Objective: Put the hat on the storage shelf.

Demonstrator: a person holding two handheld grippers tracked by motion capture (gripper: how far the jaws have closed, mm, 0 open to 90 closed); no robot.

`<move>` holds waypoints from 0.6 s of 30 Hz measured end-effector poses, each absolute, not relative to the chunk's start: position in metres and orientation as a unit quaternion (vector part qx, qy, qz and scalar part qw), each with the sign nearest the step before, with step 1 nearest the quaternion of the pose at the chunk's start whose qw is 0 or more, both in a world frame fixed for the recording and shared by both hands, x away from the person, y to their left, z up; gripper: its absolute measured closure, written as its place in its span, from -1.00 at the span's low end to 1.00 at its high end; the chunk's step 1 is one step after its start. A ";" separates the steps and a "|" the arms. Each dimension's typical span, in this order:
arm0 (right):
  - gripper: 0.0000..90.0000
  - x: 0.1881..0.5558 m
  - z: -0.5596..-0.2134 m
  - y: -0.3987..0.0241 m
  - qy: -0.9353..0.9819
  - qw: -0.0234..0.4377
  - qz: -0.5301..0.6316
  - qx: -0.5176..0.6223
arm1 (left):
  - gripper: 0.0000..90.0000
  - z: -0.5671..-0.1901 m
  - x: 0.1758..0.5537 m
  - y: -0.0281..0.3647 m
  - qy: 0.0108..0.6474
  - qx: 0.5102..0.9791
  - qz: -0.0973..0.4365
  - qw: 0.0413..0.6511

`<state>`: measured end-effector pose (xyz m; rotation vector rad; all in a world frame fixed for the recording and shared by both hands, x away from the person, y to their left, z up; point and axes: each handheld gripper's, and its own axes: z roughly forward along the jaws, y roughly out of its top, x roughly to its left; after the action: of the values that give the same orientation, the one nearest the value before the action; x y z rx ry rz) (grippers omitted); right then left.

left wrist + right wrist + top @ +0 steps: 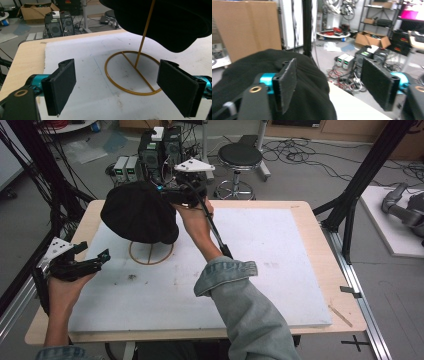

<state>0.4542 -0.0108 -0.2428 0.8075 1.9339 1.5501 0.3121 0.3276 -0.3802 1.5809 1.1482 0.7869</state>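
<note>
A black hat (140, 212) sits atop a gold wire stand (151, 252) on the white mat (260, 270), toward the table's far left; the right gripper (186, 187) is up beside the hat's far edge, jaws apart with nothing between them, one pad (287, 82) against the black cloth; the left gripper (92, 260) rests low at the mat's left edge, jaws wide apart and empty, facing the stand's ring base.
</note>
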 end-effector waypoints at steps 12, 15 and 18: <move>-0.65 0.442 -0.238 -0.085 0.677 0.326 0.567 0.337 | -0.65 -0.384 0.317 0.323 0.473 0.661 0.320 0.486; -0.72 0.439 -0.240 -0.102 0.669 0.331 0.563 0.354 | -0.65 -0.385 0.319 0.322 0.473 0.661 0.320 0.487; -0.72 0.435 -0.242 -0.123 0.658 0.342 0.564 0.363 | -0.65 -0.386 0.320 0.320 0.472 0.665 0.318 0.484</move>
<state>0.4348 -0.1227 -0.2424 0.9427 1.7119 1.4661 0.3198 0.3198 -0.3857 1.6182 1.1482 0.7752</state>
